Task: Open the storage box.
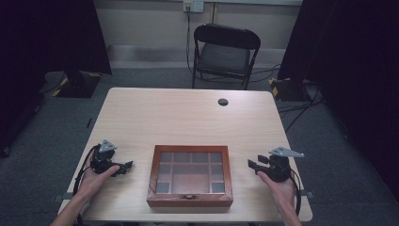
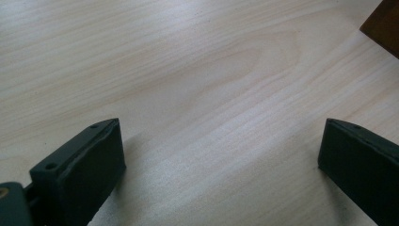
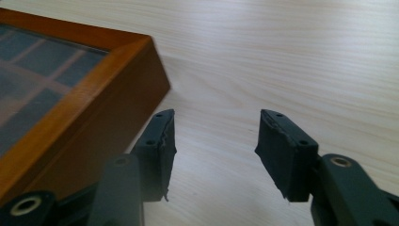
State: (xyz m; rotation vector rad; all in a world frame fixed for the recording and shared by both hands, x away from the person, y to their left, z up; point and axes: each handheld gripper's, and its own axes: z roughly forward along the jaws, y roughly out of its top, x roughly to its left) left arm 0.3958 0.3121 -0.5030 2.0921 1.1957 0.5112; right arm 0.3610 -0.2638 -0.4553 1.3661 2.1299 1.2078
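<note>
Sitting at the lower middle of the high view, the wooden box [image 1: 190,175] with its glass-paned lid lies closed on the table [image 1: 188,117], its longer sides running left to right and its latch facing the bottom edge. The left gripper [image 1: 126,167] rests at lower left, jaws spread wide with bare wood between them, the box well apart to its right. The right gripper [image 1: 252,165] hovers at lower right, jaws partly open and holding nothing; in the right gripper view the box's side wall [image 3: 101,122] stands just beside its left jaw. So the right gripper looks nearer, the box lying inward from both.
</note>
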